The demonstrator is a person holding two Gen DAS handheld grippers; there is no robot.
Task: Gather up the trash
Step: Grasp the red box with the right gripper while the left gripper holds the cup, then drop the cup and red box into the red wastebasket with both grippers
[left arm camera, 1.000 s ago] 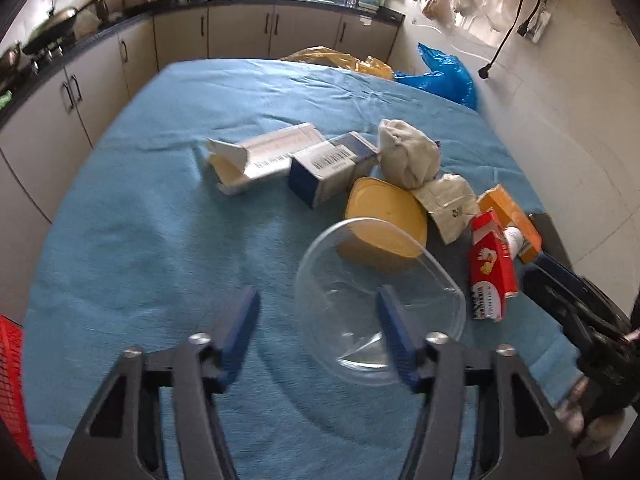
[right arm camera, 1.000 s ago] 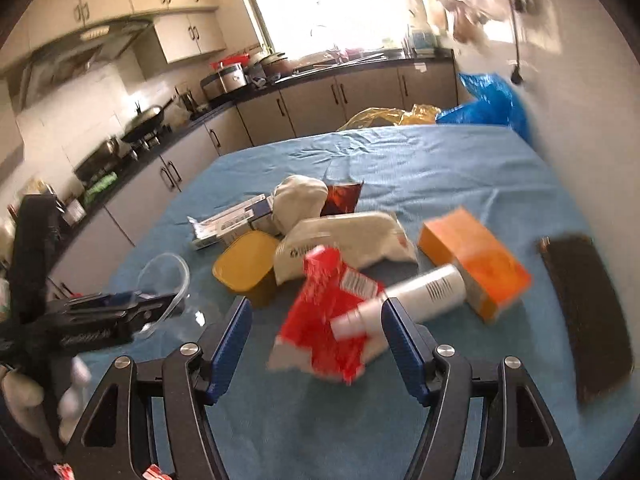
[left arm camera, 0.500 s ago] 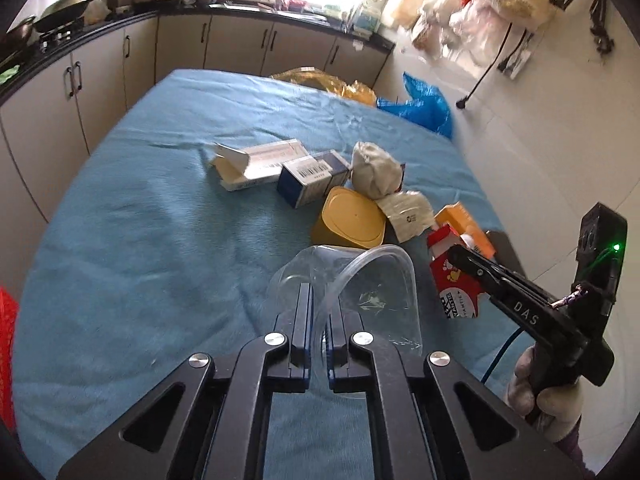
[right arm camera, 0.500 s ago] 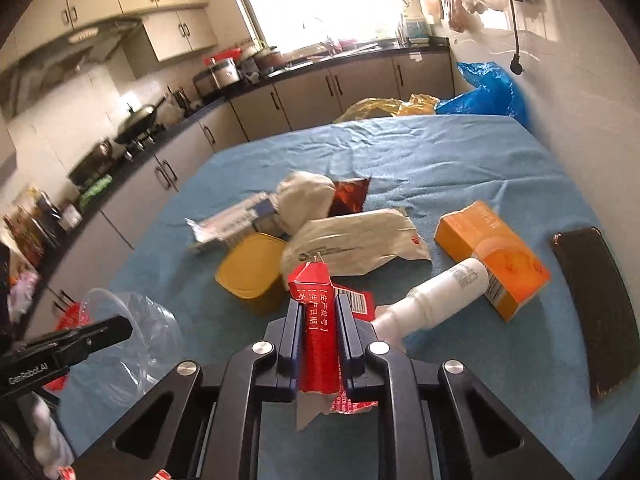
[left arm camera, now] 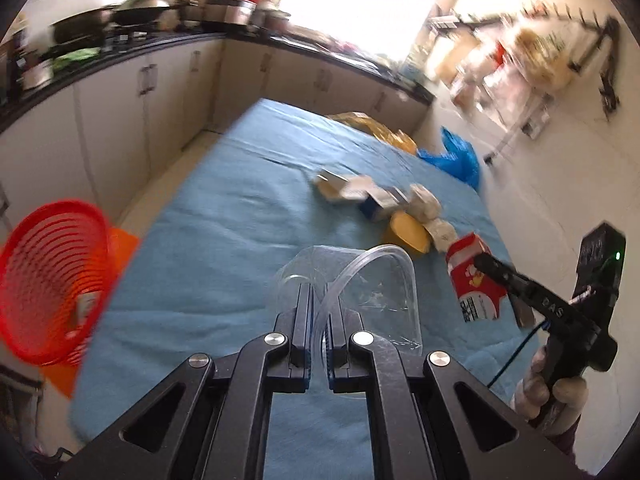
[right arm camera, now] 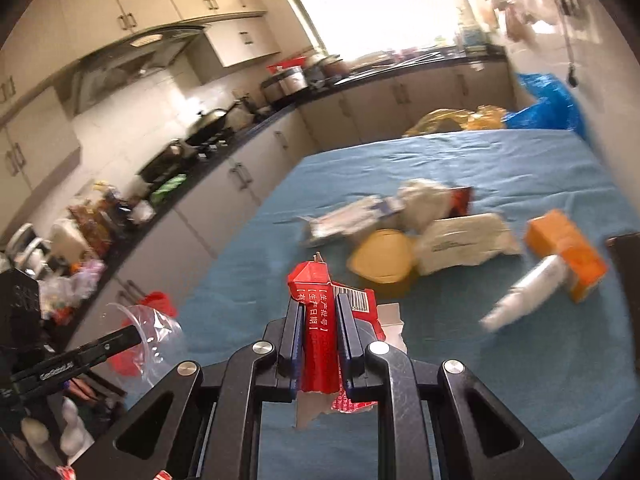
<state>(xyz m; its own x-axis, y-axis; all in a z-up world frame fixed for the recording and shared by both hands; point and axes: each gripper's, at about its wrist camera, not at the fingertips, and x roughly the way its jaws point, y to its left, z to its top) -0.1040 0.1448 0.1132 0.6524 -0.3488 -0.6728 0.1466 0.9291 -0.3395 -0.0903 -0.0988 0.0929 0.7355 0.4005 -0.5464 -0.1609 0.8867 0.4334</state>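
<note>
My left gripper [left arm camera: 318, 304] is shut on the rim of a clear plastic bowl [left arm camera: 372, 284], lifted off the blue tablecloth [left arm camera: 224, 240]. My right gripper [right arm camera: 319, 316] is shut on a flattened red carton [right arm camera: 318, 320], also raised above the cloth. In the left wrist view the right gripper [left arm camera: 484, 260] shows at the right with the red carton [left arm camera: 474, 280] in it. In the right wrist view the left gripper [right arm camera: 132, 334] shows at the lower left with the clear bowl [right arm camera: 156, 330]. A red mesh basket [left arm camera: 52, 280] stands off the table's left side.
On the cloth remain a yellow tub [right arm camera: 382, 258], a white wrapper [right arm camera: 464, 242], an orange box [right arm camera: 568, 250], a white bottle [right arm camera: 524, 294], crumpled paper [right arm camera: 422, 200] and flat cartons [right arm camera: 348, 216]. A dark pad [right arm camera: 626, 256] lies at the right edge. Kitchen cabinets [left arm camera: 120, 120] run along the left.
Both grippers went from open to shut: the left on the clear bowl, the right on the red carton. Both then lifted their loads, and the left swung leftward, bringing the red basket into view.
</note>
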